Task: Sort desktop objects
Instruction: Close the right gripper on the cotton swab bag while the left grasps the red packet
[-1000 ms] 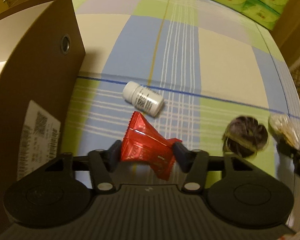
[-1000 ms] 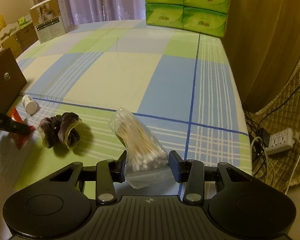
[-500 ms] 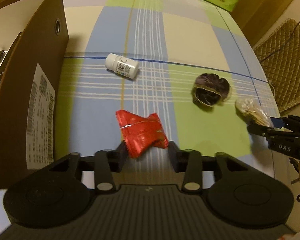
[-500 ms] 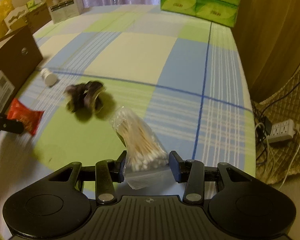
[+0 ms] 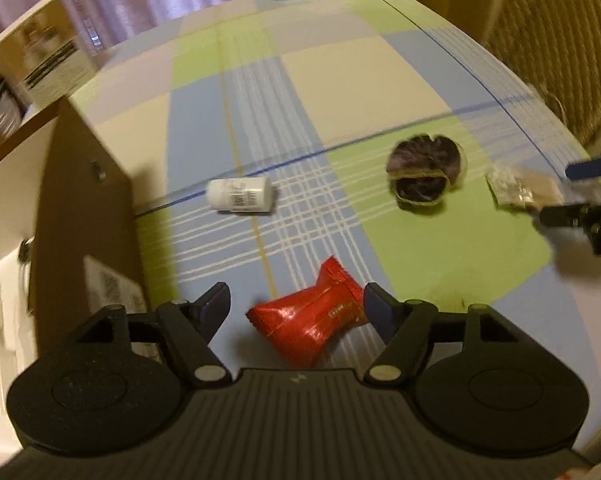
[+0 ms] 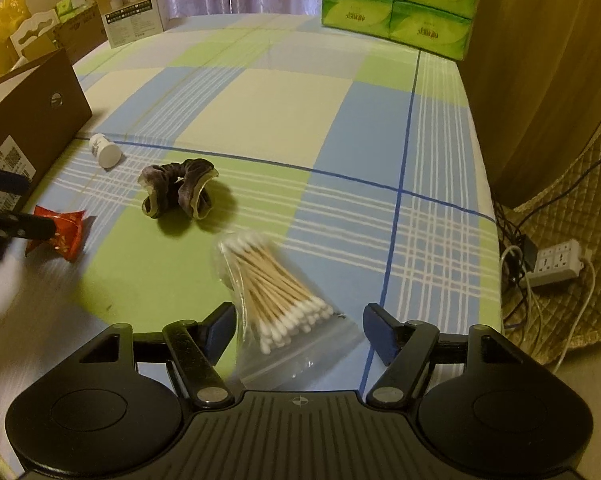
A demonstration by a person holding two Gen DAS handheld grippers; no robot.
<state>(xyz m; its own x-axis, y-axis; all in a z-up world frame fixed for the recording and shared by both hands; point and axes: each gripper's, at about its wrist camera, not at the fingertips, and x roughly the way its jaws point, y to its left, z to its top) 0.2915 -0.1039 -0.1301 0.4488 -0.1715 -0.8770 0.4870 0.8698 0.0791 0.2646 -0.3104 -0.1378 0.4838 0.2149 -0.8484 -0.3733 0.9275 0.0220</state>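
Observation:
My left gripper [image 5: 296, 304] is open, and a red snack packet [image 5: 312, 324] lies on the checked tablecloth between its spread fingers. My right gripper [image 6: 299, 320] is open too, with a clear bag of cotton swabs [image 6: 276, 288] lying slightly blurred between its fingers. A white pill bottle [image 5: 240, 196] rests on its side beside the brown box [image 5: 80, 200]. A dark velvet scrunchie [image 6: 178, 188] sits mid-table. The right wrist view also shows the red snack packet [image 6: 60, 232] at the left, next to the left gripper's fingers [image 6: 32, 226].
Green tissue packs [image 6: 396, 4] are stacked at the table's far end, and a white product box [image 6: 134, 8] stands far left. Off the table's right edge, a power strip [image 6: 556, 262] and cables lie on the floor by a quilted cover.
Both grippers have opened. The left one has let go of the red packet and the right one the swab bag. Both cameras have swung and now look further down the table.

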